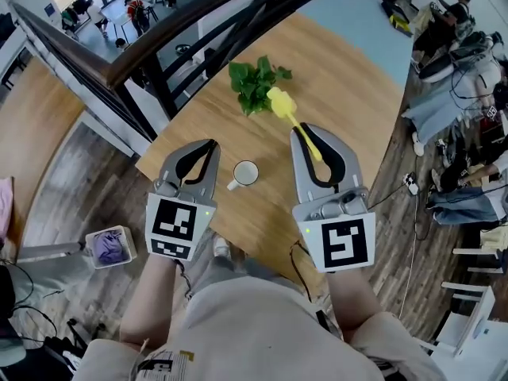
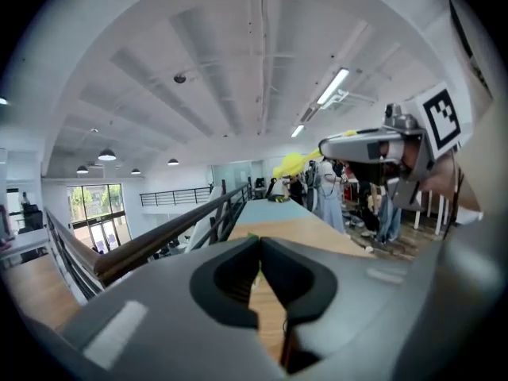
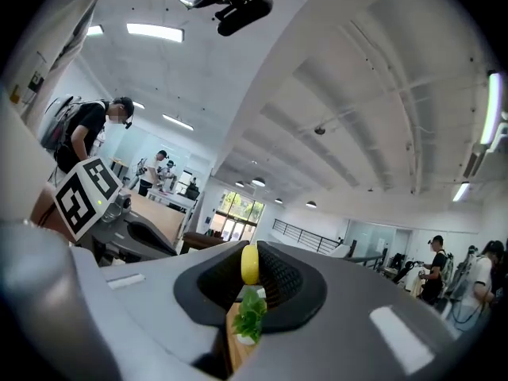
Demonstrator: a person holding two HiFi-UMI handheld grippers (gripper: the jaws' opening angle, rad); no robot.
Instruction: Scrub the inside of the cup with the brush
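**Cup (image 1: 246, 173) unheld: tip risk**

Cup sits on table (image 1: 349, 78) betw. my grippers, untouched. My left gripper (image 1: 213, 144): jaws fully closed, empty. My right gripper (image 1: 305, 133): jaws clamped on brush (image 1: 283, 105) handle. Risk: w/o a steadying grip, brush shoves or tips cup, maybe into plant (image 1: 252, 82).

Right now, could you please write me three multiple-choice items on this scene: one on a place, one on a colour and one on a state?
1. Where does the white ceramic cup stand?
A on the wooden table
B on the floor
C on a chair

2. What colour is the long-handled plastic brush?
A red
B yellow
C black

3. How are the left tongs?
A shut on the cup
B wide open
C shut and empty

Answers:
1 A: the head view shows it on bare wood.
2 B: its head and handle are yellow.
3 C: the left gripper view shows the pads together with nothing between them.
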